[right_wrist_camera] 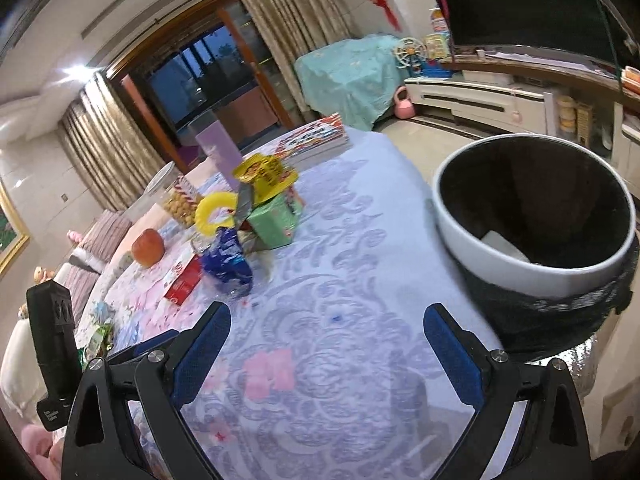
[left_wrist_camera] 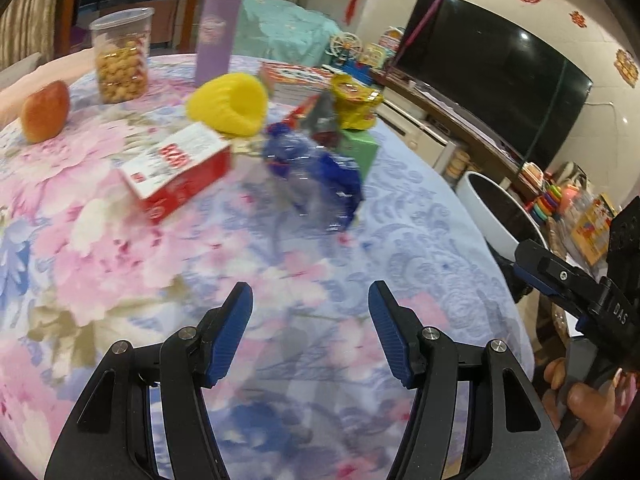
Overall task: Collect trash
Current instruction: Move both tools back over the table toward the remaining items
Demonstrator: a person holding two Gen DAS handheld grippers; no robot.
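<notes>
Trash sits clustered near the middle of our round table (left_wrist_camera: 420, 240), which is covered in a floral cloth: a crumpled blue plastic bottle (left_wrist_camera: 316, 176) lies on its side, with a red and white carton (left_wrist_camera: 180, 168) just to its left, a green box (left_wrist_camera: 360, 152) behind it, and a crinkled yellow wrapper (left_wrist_camera: 354, 100) on top of that box. A yellow knitted cup-shaped thing (left_wrist_camera: 228, 104) rests beside them. Farther back we see an apple (left_wrist_camera: 44, 112), a clear tub of round snacks (left_wrist_camera: 120, 56) and a tall purple canister (left_wrist_camera: 218, 32).

Our left gripper (left_wrist_camera: 310, 316) hovers above the cloth, short of the bottle, its blue pads spread with nothing between them. Our right gripper (right_wrist_camera: 326, 344) hangs over the table's near edge, jaws wide apart and empty too. Just beside it on the right stands a white bin with a black liner (right_wrist_camera: 520, 268), and something pale lies inside it. In the left wrist view, a hand (left_wrist_camera: 588, 408) grasps the right gripper's handle.
</notes>
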